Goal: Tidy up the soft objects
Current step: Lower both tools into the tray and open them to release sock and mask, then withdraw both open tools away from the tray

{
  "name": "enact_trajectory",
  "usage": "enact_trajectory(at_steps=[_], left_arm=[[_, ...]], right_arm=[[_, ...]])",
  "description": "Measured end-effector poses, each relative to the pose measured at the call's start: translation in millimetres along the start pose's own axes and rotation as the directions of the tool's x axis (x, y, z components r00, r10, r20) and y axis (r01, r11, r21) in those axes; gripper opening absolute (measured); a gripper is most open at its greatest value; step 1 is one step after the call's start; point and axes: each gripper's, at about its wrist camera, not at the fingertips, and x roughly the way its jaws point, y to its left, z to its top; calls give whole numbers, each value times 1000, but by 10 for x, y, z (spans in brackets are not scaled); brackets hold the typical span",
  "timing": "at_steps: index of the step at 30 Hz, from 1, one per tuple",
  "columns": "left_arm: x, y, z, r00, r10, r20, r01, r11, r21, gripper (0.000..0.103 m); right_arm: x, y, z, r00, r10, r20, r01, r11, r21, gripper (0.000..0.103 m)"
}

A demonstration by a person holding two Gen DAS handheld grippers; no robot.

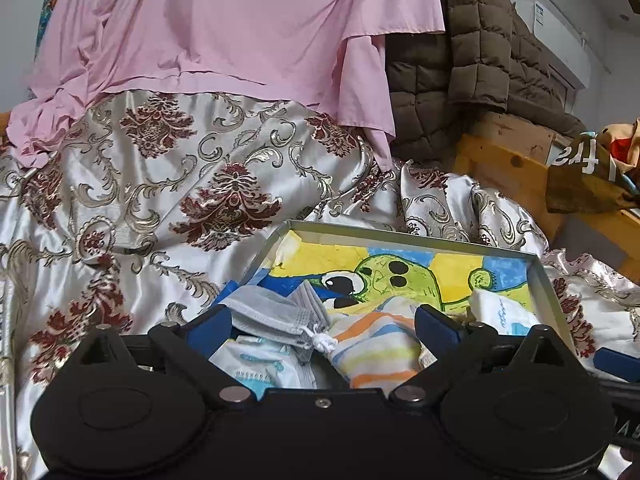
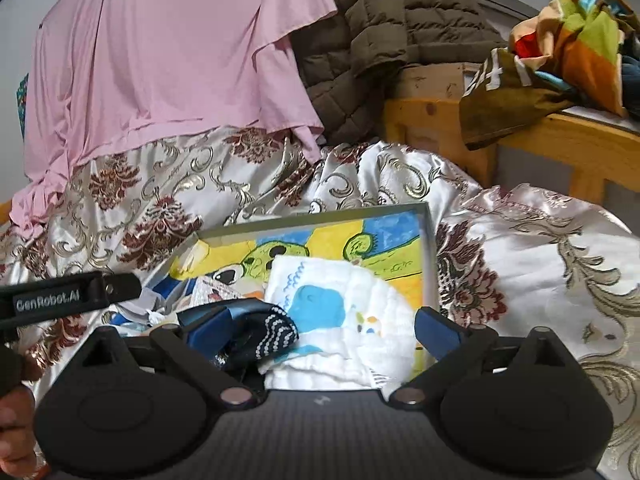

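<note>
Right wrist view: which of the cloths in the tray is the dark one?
The dark sock with white dotted lines, lying by the right tool's left finger. The cloth beside it is white with blue shapes.

The right tool (image 2: 324, 326) hangs with its blue-padded fingers (image 2: 434, 330) spread wide over a shallow grey tray with a green cartoon picture (image 2: 430, 248). In the tray lie a white quilted cloth with a blue whale print (image 2: 340, 312) and, touching its left edge, a dark dotted sock (image 2: 272, 336) beside the left finger. The tray rests on a shiny floral bedspread (image 2: 520, 248).
</note>
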Motion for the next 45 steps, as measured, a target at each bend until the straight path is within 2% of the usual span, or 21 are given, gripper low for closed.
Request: enact_trajectory(at_steps=[12,23,32,38,45], left_arm=[[-640,-12,-122,999,33,8,-33,999,-33,99],[-1320,85,-388,997,76,24,-74,995,-66,102],[-1767,187,-678,995,95,22,-92,992,-90,102],[-1993,266,-914,995,97,12,-97,994,-51,102],[-2214,417,-1115,996,85,4,-85,996,-36,102]], right_arm=[[-585,-26,68,997,33,66,-33,999,5,103],[-1072,33,-40,994,49,99,-49,999,0,103],[-1534,125,-443,995,47,83,-44,999,-31,103],[-1791,249,-736,998,22,55,-18,997,-74,103],[-2076,411,-924,997,-3,76,10,996,-93,103]])
